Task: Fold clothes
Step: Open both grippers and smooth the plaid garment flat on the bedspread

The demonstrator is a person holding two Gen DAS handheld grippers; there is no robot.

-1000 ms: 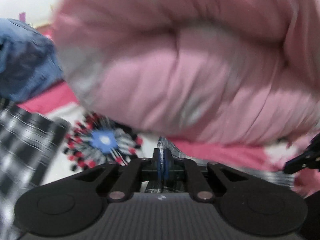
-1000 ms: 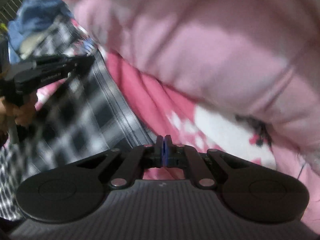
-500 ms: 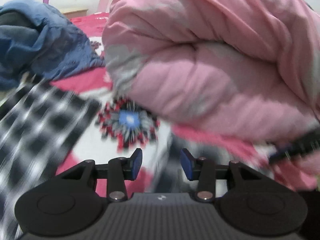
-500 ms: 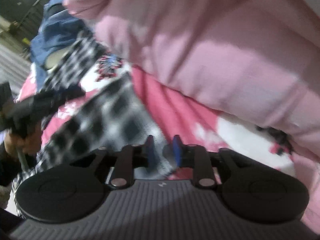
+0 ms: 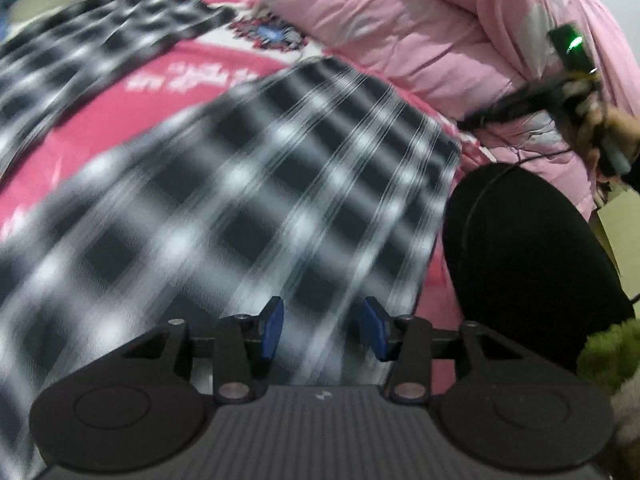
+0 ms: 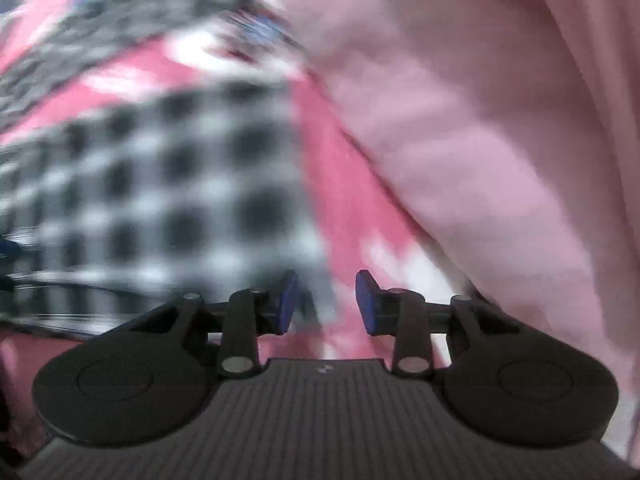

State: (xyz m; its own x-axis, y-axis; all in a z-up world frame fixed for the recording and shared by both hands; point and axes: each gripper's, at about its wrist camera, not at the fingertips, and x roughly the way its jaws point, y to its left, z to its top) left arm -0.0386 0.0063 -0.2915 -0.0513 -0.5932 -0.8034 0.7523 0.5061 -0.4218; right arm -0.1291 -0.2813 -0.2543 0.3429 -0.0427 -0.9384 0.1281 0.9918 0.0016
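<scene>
While both our grippers gape empty, one checked shirt (image 5: 256, 184) lies spread on the bedsheet (image 5: 132, 92).
It sits just ahead of our left gripper (image 5: 322, 330), and left of our right gripper (image 6: 326, 302), beside one pink quilt (image 6: 480, 120).

red patterned bedspread (image 5: 208, 64) — checked shirt (image 5: 240, 184) and pink quilt (image 5: 400, 20) on it

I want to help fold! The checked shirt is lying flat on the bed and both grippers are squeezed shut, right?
Not quite. Both wrist views show the left gripper and right gripper open, fingers apart with nothing between them. The checked shirt does lie flat on the bed.
</scene>
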